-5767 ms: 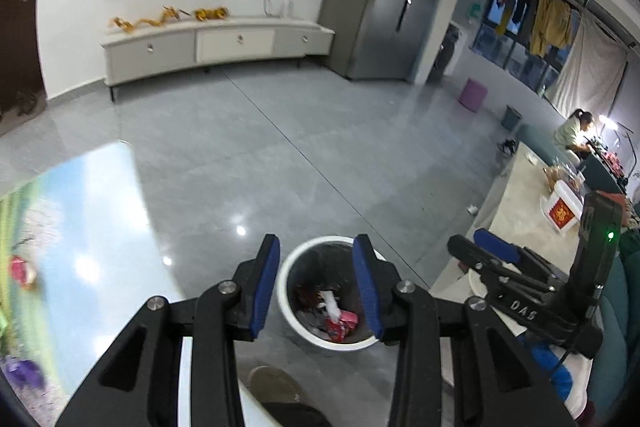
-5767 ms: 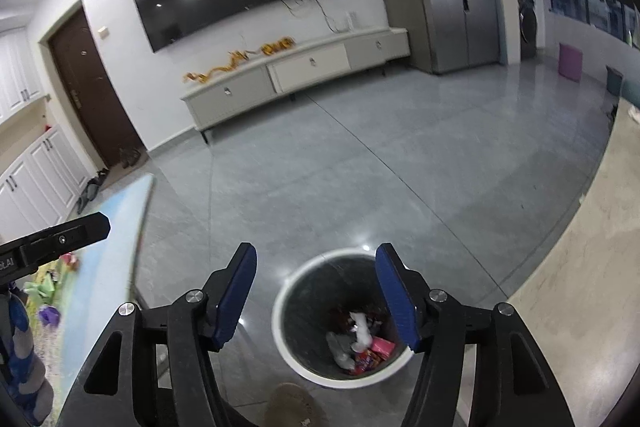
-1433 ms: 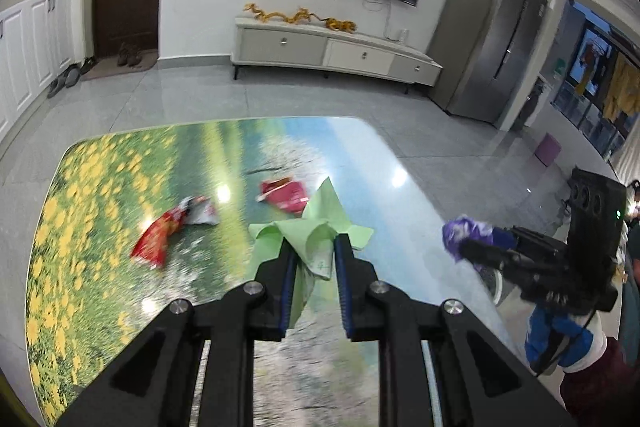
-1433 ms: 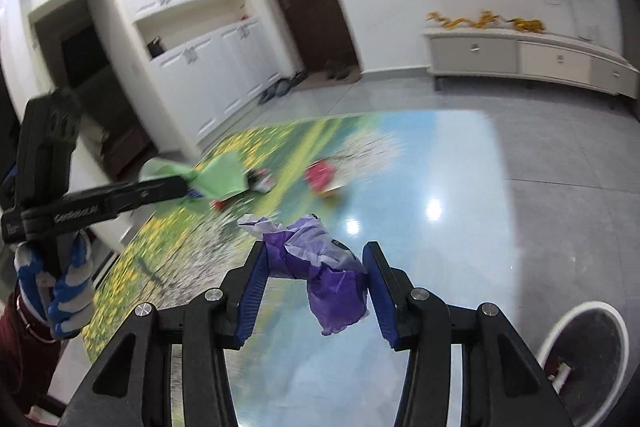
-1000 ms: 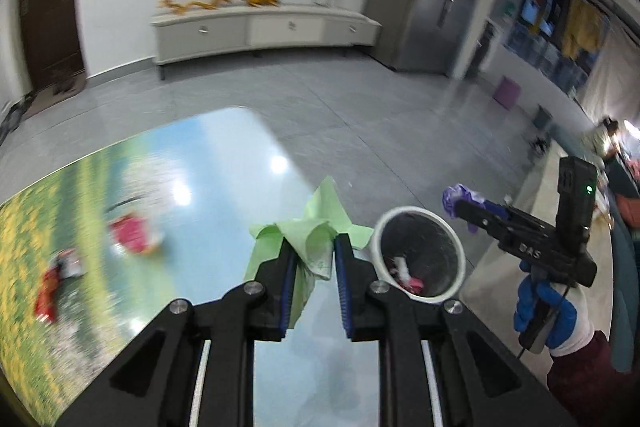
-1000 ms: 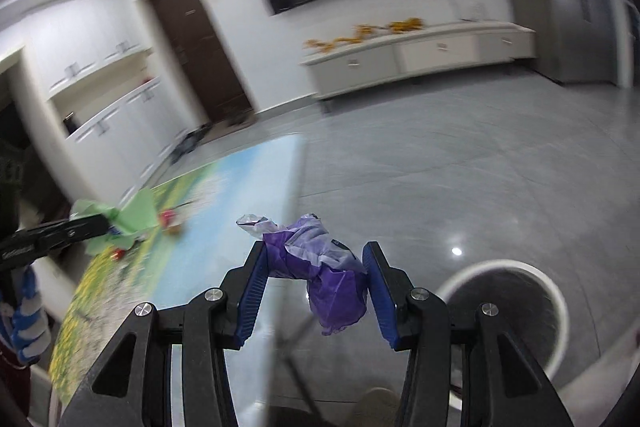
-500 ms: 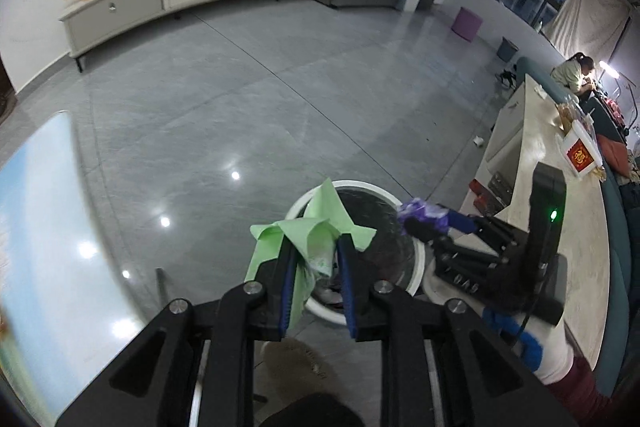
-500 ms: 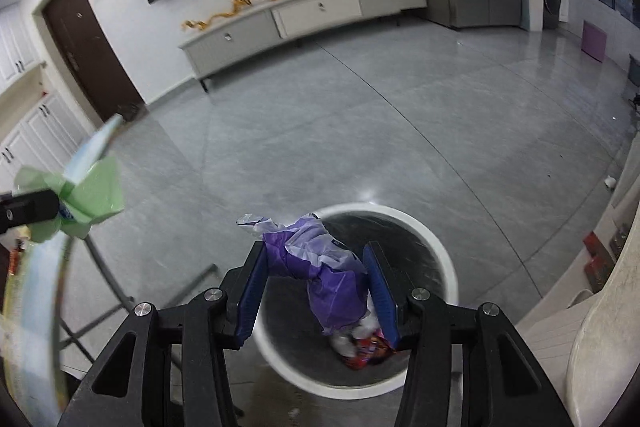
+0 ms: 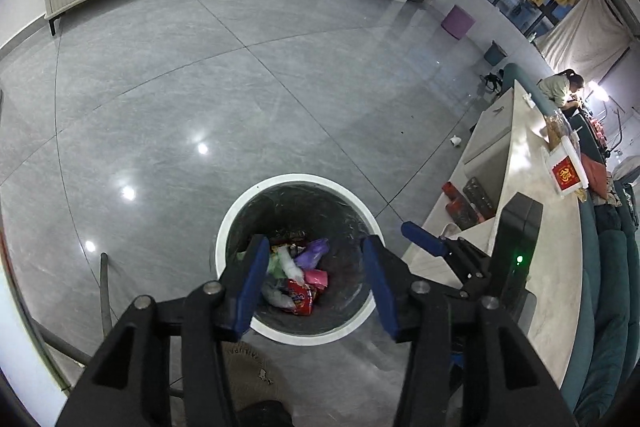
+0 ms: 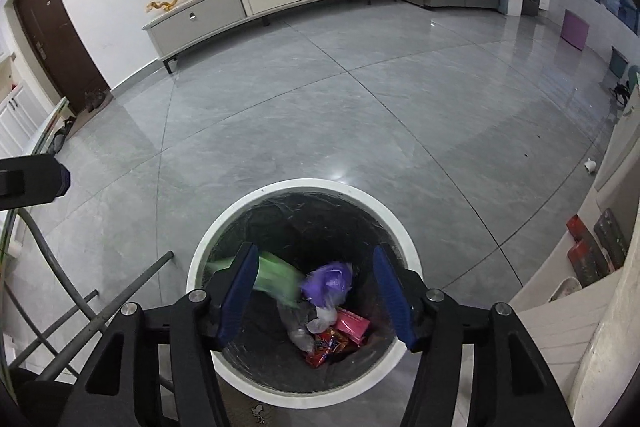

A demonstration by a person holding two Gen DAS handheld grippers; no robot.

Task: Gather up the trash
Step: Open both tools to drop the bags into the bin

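Note:
A round white-rimmed bin (image 9: 240,211) (image 10: 304,185) with a dark liner stands on the grey floor below both grippers. My left gripper (image 9: 314,285) hangs over it with its jaws opening and nothing between them. My right gripper (image 10: 316,297) is also above the bin, its jaws opening and empty; it shows too in the left wrist view (image 9: 424,239). Inside the bin a green paper (image 10: 276,277), blurred, and a purple wrapper (image 10: 328,283) (image 9: 310,253) lie among red, pink and clear wrappers (image 10: 332,337).
Table legs (image 10: 100,315) stand left of the bin. A pale counter (image 9: 532,227) and a teal sofa (image 9: 612,287) are on the right. A shoe tip (image 9: 256,379) is near the bin. A person (image 9: 560,89) sits far right.
Both grippers have let go: the green paper and the purple wrapper dropped from the jaws into the bin. The jaws stand wider, and both grippers came lower over the bin.

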